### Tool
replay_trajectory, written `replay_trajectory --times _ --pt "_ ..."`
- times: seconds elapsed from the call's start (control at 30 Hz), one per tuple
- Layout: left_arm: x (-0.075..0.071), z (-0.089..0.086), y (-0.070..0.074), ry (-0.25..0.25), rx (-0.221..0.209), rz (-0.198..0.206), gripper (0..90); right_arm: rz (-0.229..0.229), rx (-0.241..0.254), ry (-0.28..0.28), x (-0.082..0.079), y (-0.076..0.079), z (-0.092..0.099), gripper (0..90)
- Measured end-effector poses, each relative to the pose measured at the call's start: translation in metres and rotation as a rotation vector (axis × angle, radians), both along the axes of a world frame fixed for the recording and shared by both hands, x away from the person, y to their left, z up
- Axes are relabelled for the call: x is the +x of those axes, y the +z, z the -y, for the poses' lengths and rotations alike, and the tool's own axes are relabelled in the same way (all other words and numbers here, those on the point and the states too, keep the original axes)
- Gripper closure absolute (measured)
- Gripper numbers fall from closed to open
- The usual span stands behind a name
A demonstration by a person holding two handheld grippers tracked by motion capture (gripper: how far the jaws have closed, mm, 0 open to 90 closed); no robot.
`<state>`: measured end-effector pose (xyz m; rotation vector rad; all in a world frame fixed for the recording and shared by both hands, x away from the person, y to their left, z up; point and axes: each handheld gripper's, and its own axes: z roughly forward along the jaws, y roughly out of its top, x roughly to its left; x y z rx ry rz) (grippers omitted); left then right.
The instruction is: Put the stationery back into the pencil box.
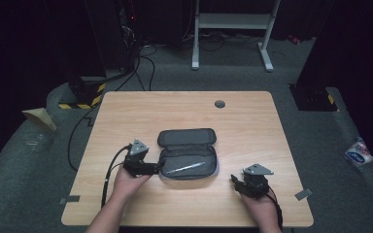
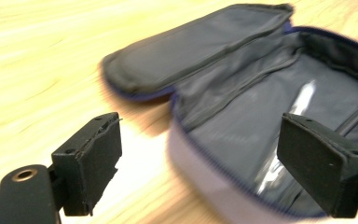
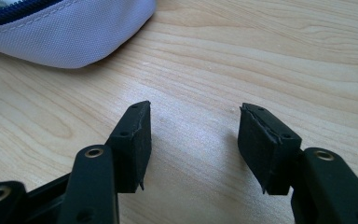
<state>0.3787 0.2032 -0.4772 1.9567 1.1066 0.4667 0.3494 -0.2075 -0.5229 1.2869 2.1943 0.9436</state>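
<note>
High view: the pencil case [image 1: 188, 151] is lying open near the middle of the tabletop [image 1: 126, 111], slightly toward the person's edge, lid flipped back, a silver pen [image 1: 185, 168] lying inside. The left tool [image 1: 159, 168] is sitting at the case's left end; the right tool [image 1: 234, 180] is resting apart, nearer the right edge.

Left gripper view: the left tool's jaws are standing wide, gripping nothing, straddling the case's near wall. Judgement: to close it well, the person is needing to catch the lid's rim, not the pen.

Right gripper view: the right tool's jaws are half open, empty, over bare wood, the case corner [image 3: 74, 37] just ahead. It should be steadying that end.
</note>
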Motion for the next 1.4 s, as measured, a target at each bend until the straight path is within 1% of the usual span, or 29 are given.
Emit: replay_trajectory --times 0.03,0.07,0.1,0.17,0.27,0.37,0.4,0.47,0.5,0.53,0.57,0.6,0.7,0.73,0.77,0.8,0.83,0.93,0.97,1.07,1.1,1.2,1.4 --pt "0.0 0.0 0.0 0.0 0.0 0.0 14.2 0.0 0.0 0.0 0.0 0.0 0.0 44.3" --pt "-0.005 -0.012 -0.002 0.025 -0.003 -0.001 14.1 0.0 0.0 0.0 0.0 0.0 0.0 44.3" --pt "-0.005 -0.012 -0.002 0.025 -0.003 -0.001 14.1 0.0 0.0 -0.001 0.0 0.0 0.0 44.3" --pt "-0.009 -0.026 -0.004 0.048 -0.002 -0.002 14.1 0.0 0.0 -0.001 0.0 0.0 0.0 44.3" --pt "-0.017 -0.046 -0.011 0.08 -0.006 -0.017 14.1 0.0 0.0 -0.002 0.0 0.0 0.0 44.2" --pt "-0.025 -0.063 -0.021 0.117 0.018 -0.035 14.1 -0.001 0.001 -0.003 0.0 0.0 0.0 44.2" --pt "-0.027 -0.068 -0.024 0.13 0.024 -0.049 13.5 -0.001 0.001 -0.004 0.0 0.0 0.0 44.2" --pt "-0.032 -0.078 -0.032 0.157 0.052 -0.076 13.2 -0.001 0.001 -0.004 0.0 0.0 0.0 44.2" --pt "-0.034 -0.083 -0.035 0.167 0.076 -0.086 13.2 -0.001 0.001 -0.004 0.0 0.0 0.0 44.2" --pt "-0.035 -0.085 -0.037 0.174 0.094 -0.091 13.1 -0.001 0.001 -0.005 0.0 0.0 0.0 44.2" --pt "-0.039 -0.09 -0.042 0.192 0.13 -0.1 12.9 -0.001 0.001 -0.004 0.0 0.0 0.0 44.2" --pt "-0.039 -0.09 -0.042 0.192 0.13 -0.1 12.9 -0.001 0.001 -0.004 0.0 0.0 0.0 44.2" --pt "-0.045 -0.096 -0.048 0.219 0.156 -0.1 12.3 -0.002 0.001 -0.005 0.0 0.0 0.0 44.2" --pt "-0.048 -0.098 -0.051 0.23 0.139 -0.086 9.2 -0.001 0.001 -0.005 0.0 0.0 0.0 44.2" --pt "-0.051 -0.1 -0.052 0.24 0.128 -0.079 9.2 -0.001 0.001 -0.005 0.0 0.0 0.0 44.2" --pt "-0.053 -0.099 -0.052 0.254 0.13 -0.07 9.6 -0.002 0.001 -0.005 0.0 0.0 0.0 44.2" --pt "-0.055 -0.097 -0.053 0.273 0.116 -0.069 10.5 -0.001 0.001 -0.005 0.0 0.0 0.0 44.1" --pt "-0.058 -0.087 -0.052 0.271 0.119 -0.059 15.5 -0.002 0.001 -0.005 0.0 0.0 0.0 44.2" --pt "-0.059 -0.082 -0.052 0.246 0.119 -0.058 15.5 -0.002 0.001 -0.005 0.0 0.0 0.0 44.0" --pt "-0.059 -0.072 -0.052 0.142 0.119 -0.05 15.2 -0.002 0.001 -0.005 0.0 0.0 0.0 43.9" --pt "-0.058 -0.071 -0.052 0.13 0.118 -0.051 15.6 -0.002 0.001 -0.006 0.0 0.0 0.0 43.8" --pt "-0.057 -0.074 -0.052 0.138 0.109 -0.051 16.5 0.0 0.0 -0.007 0.0 0.0 0.0 43.6" --pt "-0.056 -0.075 -0.052 0.151 0.11 -0.055 17.1 0.0 0.0 -0.008 0.0 0.0 -0.001 43.6"
